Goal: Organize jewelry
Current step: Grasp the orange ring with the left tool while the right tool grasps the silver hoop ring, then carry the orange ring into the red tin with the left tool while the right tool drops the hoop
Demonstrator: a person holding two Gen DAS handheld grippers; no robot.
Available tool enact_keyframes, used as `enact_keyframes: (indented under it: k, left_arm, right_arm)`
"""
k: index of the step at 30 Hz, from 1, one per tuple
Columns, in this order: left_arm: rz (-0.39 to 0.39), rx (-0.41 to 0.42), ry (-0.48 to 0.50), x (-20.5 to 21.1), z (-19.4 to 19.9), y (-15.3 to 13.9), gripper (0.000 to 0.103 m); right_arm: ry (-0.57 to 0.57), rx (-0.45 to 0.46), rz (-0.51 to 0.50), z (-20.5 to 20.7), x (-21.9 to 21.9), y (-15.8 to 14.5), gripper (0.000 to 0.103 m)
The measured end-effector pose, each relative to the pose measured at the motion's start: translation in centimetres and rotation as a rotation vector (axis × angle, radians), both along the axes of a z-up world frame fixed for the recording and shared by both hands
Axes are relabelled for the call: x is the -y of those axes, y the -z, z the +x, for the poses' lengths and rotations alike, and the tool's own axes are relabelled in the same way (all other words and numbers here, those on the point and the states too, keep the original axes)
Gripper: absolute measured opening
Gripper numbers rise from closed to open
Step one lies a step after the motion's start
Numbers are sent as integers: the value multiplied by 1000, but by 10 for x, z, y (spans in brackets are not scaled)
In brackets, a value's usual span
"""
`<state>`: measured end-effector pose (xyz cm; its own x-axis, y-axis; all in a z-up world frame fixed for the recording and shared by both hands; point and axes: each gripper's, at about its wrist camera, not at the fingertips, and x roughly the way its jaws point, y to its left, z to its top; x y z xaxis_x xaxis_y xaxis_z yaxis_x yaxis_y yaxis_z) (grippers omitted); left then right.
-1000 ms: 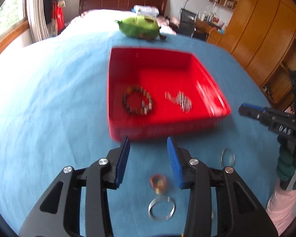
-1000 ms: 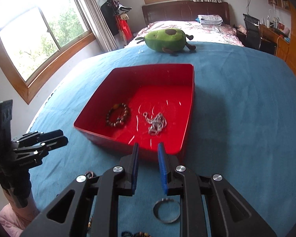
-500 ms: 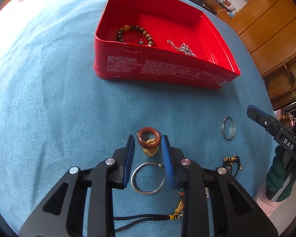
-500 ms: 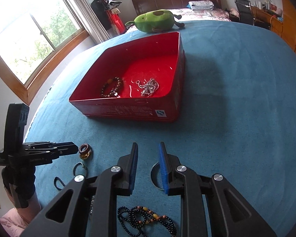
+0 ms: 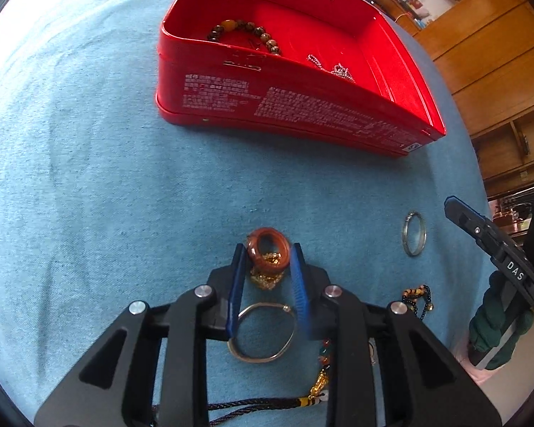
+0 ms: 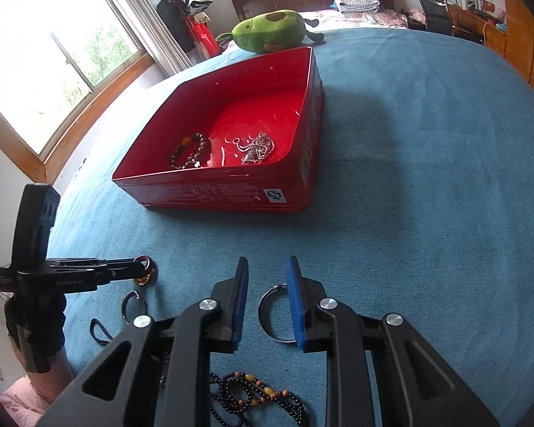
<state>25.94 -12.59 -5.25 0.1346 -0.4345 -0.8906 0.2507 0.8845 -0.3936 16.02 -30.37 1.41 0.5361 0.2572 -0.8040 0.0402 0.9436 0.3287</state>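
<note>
L gripper (image 5: 267, 254) lower, fingers round ring (image 5: 268, 248)

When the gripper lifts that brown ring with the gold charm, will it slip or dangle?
The brown ring looks hard and glossy, so it may slip between the left gripper pads. It probably won't bend. The gold charm seems loosely attached, so it will likely dangle and swing.
</note>
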Motion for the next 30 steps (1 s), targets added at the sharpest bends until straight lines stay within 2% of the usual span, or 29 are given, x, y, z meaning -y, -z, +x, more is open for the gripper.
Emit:
enact_keyframes:
  k: [5,7,18,22,30]
  left_arm:
    - [-46,-12,-7,-3,0,2,22]
    - [-61,-11,-6,-5,-1,2,9]
    - [-113,33,5,-8,-9,-10,8]
    - [-128,52,-4,-17,-11,-17,8]
    - [-140,62,2,-19,-14,-24,8]
  right_arm:
    - [0,-4,2,1,0,1,22]
    - [2,-5,2,1,1,2,23]
    - [19,-36,-9,-2,3,12,23]
    - [50,-69,-60,-5,7,17,23]
    - [45,-137,-91,-4,6,34,22]
